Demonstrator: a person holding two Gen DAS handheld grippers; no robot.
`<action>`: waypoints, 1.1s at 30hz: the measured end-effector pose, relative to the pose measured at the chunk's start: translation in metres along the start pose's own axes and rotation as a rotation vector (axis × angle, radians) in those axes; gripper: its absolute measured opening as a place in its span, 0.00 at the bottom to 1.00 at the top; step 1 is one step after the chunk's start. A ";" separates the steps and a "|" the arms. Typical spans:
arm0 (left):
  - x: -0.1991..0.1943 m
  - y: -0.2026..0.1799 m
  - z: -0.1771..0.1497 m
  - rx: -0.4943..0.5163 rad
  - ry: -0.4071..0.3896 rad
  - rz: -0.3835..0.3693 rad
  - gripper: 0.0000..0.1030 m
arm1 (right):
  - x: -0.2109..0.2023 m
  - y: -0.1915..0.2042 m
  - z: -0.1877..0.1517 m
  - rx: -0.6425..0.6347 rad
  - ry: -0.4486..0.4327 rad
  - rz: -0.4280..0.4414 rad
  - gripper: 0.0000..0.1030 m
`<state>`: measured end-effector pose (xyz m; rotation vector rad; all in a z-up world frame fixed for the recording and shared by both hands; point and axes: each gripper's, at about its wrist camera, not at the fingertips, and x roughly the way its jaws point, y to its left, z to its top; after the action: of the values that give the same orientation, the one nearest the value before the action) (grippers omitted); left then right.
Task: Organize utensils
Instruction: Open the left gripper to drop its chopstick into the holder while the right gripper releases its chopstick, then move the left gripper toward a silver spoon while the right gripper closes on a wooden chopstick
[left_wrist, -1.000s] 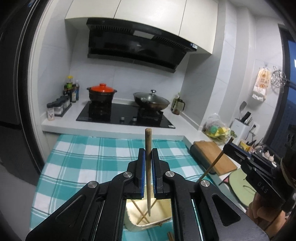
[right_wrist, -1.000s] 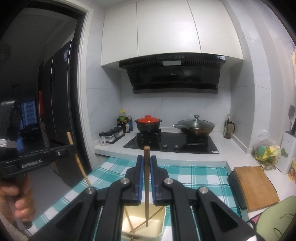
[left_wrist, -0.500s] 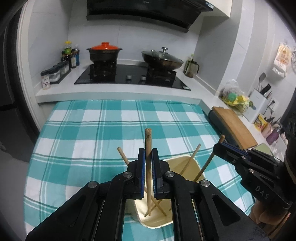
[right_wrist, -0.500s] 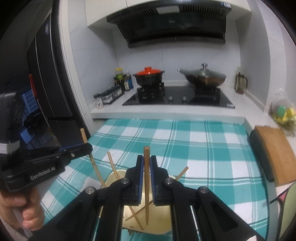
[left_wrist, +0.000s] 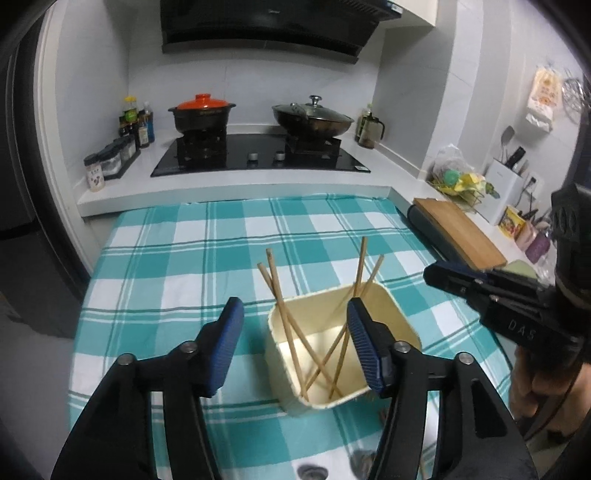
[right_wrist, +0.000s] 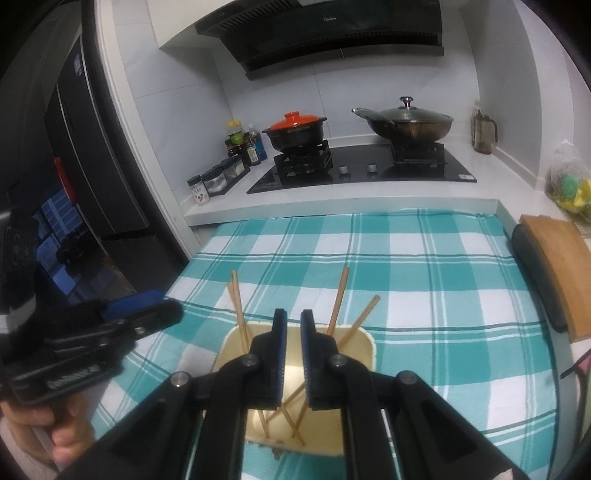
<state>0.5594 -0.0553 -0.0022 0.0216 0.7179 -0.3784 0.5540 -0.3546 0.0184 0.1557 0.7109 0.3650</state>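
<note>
A cream square container (left_wrist: 402, 321) stands on the teal checked cloth (left_wrist: 184, 258), with several wooden chopsticks (left_wrist: 280, 295) leaning crossed inside it. My left gripper (left_wrist: 294, 306) hovers just above its near rim with the jaws opening wide and nothing between the blue pads (left_wrist: 229, 343). My right gripper (right_wrist: 293, 321) hangs over the same container (right_wrist: 369, 343). Its jaws are opening and stand a narrow slit apart, with no chopstick (right_wrist: 340, 295) between them. Each view shows the other gripper from the side: the right gripper (left_wrist: 432, 273) and the left gripper (right_wrist: 147, 314).
Behind the cloth is a white counter with a black hob (left_wrist: 258, 155), an orange-lidded pot (left_wrist: 201, 110) and a lidded wok (left_wrist: 314, 118). Spice jars (left_wrist: 107, 166) stand at the left. A wooden cutting board (left_wrist: 458, 232) lies at the right. A hand (right_wrist: 66, 432) holds the left gripper.
Both grippers sank toward the container and each let go of its chopstick. The left jaws spread wide and the right parted slightly. The two released chopsticks now lean in the container.
</note>
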 end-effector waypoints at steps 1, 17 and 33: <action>-0.014 -0.001 -0.011 0.033 -0.007 0.009 0.71 | -0.010 0.001 -0.004 -0.014 -0.001 -0.006 0.20; -0.088 -0.001 -0.285 -0.169 0.131 0.090 0.95 | -0.140 -0.033 -0.256 0.126 -0.001 -0.218 0.63; -0.068 -0.022 -0.309 -0.144 0.175 0.156 0.96 | -0.109 0.000 -0.322 0.051 0.149 -0.178 0.38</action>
<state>0.3076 -0.0075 -0.1895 -0.0253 0.9086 -0.1757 0.2648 -0.3910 -0.1562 0.1137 0.8749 0.1896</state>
